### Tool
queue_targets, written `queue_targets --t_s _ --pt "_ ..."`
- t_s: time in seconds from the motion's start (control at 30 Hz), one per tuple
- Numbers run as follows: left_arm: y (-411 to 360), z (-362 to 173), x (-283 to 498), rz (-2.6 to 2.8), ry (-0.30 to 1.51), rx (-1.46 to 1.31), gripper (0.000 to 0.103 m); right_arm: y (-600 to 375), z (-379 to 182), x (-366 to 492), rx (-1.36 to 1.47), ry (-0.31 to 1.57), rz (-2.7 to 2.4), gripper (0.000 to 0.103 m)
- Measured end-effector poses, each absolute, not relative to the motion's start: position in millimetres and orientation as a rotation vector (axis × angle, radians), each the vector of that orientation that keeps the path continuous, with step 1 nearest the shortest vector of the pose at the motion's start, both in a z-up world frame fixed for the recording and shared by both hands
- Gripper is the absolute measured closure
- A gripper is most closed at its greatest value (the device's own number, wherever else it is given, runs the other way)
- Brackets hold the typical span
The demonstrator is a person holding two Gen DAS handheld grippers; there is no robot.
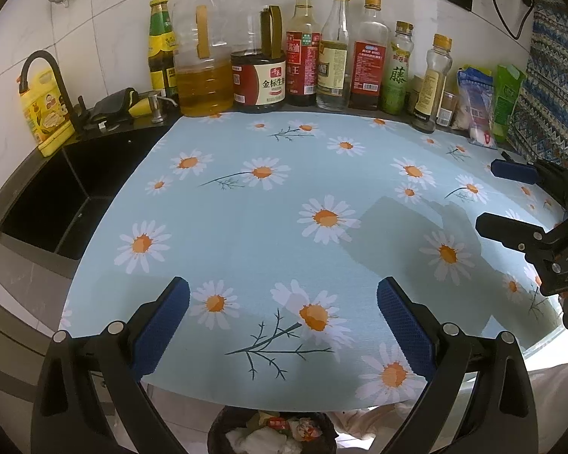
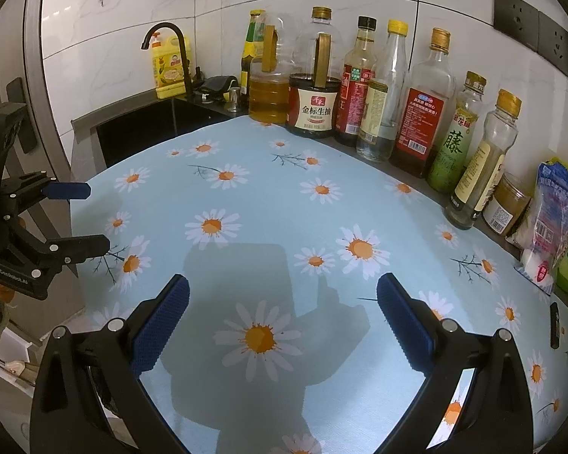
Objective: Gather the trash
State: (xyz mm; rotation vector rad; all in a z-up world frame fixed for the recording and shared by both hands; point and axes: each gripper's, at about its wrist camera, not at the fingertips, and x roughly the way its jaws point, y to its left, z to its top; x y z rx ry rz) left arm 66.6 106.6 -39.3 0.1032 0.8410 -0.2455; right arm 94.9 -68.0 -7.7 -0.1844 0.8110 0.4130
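Note:
My left gripper [image 1: 283, 295] is open and empty above the near edge of the daisy tablecloth [image 1: 246, 227]. Below that edge a dark trash bin [image 1: 272, 433] holds crumpled white paper and colourful wrappers. My right gripper [image 2: 283, 291] is open and empty over the same tablecloth [image 2: 284, 208]. The right gripper also shows at the right of the left wrist view [image 1: 501, 196], open. The left gripper shows at the left of the right wrist view [image 2: 91, 217], open. No loose trash shows on the cloth.
A row of oil and sauce bottles [image 1: 261, 56] lines the back wall. Bags and a jar [image 2: 549, 219] stand at the back right. A black sink [image 1: 56, 196] with a faucet [image 1: 38, 75] and yellow detergent bottle [image 1: 43, 113] lies to the left.

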Motion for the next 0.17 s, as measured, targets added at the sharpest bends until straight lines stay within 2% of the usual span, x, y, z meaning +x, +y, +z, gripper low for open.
queue_targets --t_s 0.17 --pt "104.4 -38.5 65.2 -0.268 0.837 0.094 0.007 -68.1 -9.3 95.0 -0.184 0.817 0.412 0.005"
